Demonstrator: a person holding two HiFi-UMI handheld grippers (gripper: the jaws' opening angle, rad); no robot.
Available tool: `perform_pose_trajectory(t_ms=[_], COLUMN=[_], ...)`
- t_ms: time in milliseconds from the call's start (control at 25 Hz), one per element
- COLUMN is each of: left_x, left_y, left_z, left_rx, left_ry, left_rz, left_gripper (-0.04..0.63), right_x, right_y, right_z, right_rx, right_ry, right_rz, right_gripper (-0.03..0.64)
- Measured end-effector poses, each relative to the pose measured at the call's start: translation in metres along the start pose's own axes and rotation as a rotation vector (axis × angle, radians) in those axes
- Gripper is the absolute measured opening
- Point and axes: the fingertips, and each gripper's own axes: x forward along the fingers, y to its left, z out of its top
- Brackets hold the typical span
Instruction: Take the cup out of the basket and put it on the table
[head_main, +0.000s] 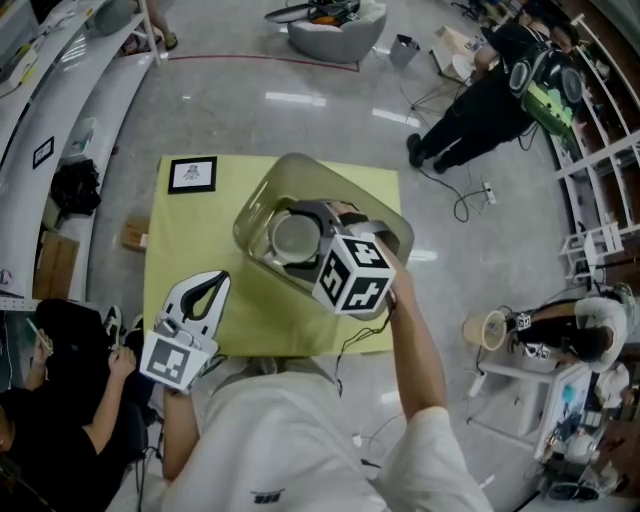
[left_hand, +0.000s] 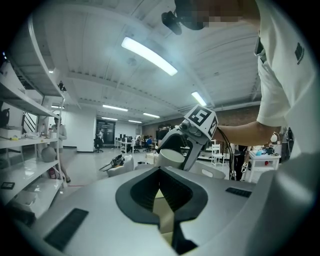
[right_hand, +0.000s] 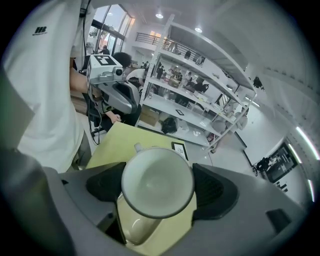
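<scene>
Over the basket (head_main: 262, 192), the right gripper (head_main: 300, 238) clamps the white cup (right_hand: 157, 181) across its sides, evidently to carry it to the yellow table (head_main: 190, 235). The left gripper (head_main: 218, 282) hangs aside, jaws closed on nothing.

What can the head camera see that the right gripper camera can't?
Only the head view shows the see-through basket, the marker cube on the right gripper, and a person in black standing across the floor.

Only the right gripper view shows the ceiling lights and a close look straight into the cup, with a jaw on each side of it.

Both views show the cup, the yellow table, the small framed picture and the left gripper.
</scene>
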Motion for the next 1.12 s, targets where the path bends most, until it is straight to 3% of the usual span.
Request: perform_pose_trajectory(t_ms=[600,1120], left_x=[-0.048,-0.104], left_y=[0.007,0.024], left_z=[-0.005,-0.025], left_rx=[-0.006,-0.03], left_ry=[-0.022,-0.001], left_rz=[0.098,0.233], left_gripper=[0.0,0.0], right_x=[-0.003,0.045], right_y=[0.03,0.087], right_z=[0.077,0.122], right_rx=[-0.154,-0.248], right_ry=[-0.081,-0.14], right_rz=[0.033,0.174], right_gripper=[0.414,0.414])
